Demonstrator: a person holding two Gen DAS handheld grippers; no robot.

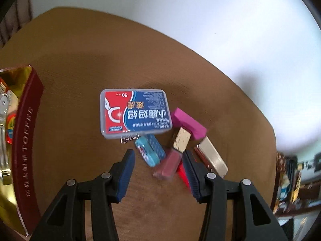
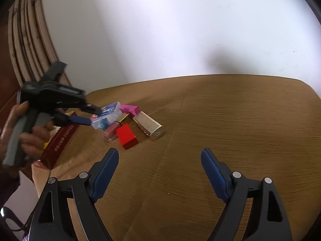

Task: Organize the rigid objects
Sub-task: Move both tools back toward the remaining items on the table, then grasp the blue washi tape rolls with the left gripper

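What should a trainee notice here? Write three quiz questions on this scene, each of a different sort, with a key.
1. True or false: the left gripper is shut on the floss box.
2. Which object in the pile lies nearest the right gripper? A) red block B) magenta block C) floss box
3. Fill in: the English word printed on the side of the dark red box is ____.

Key: 1 false (its jaws are open and hold nothing); 2 A; 3 TOFFEE.
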